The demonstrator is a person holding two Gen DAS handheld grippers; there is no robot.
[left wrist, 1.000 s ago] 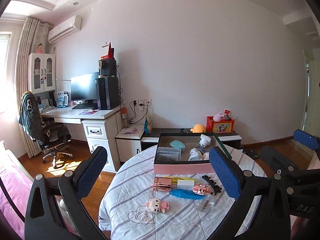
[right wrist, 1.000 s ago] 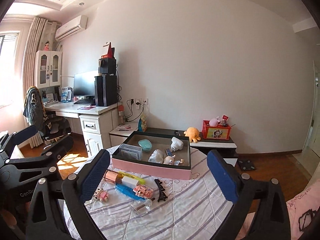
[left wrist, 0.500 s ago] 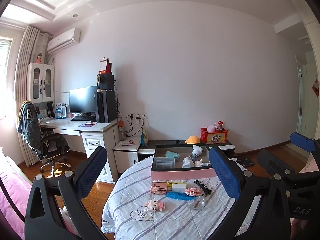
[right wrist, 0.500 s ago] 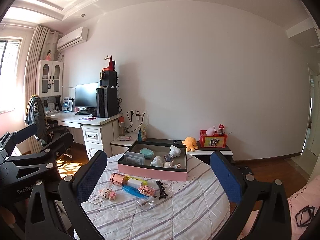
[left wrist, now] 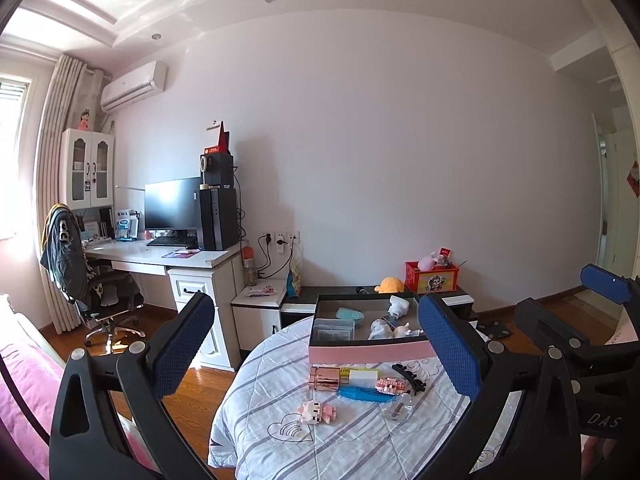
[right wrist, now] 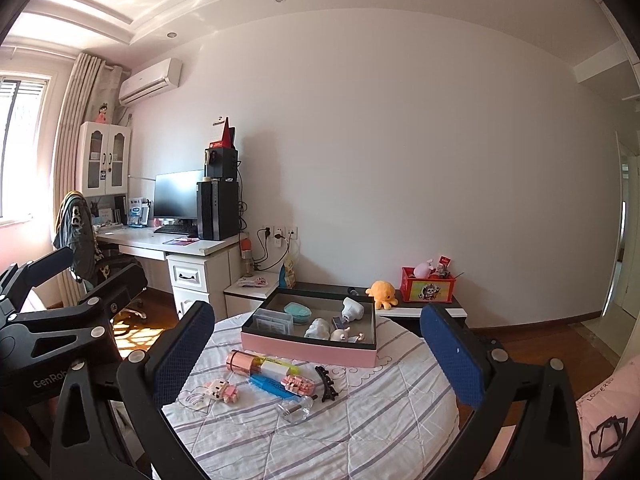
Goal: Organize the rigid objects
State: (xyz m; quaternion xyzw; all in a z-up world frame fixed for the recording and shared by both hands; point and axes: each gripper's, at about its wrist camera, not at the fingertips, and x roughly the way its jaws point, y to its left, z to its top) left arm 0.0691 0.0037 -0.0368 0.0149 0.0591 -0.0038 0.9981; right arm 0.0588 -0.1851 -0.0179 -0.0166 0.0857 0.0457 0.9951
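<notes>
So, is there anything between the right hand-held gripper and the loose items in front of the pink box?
Nothing visible. The right hand-held gripper is open above the table, with free air down to the loose items.

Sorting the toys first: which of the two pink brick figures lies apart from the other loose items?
The pink brick figure nearest the table's front edge, by the heart print. The other brick figure sits in the cluster, against the blue marker.

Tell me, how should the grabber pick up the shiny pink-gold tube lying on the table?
Grip the rose-gold tube across its round middle, coming down from above with the right gripper. It lies on its side on the table, and its far end touches the yellow-white box, so end grips are crowded.
</notes>
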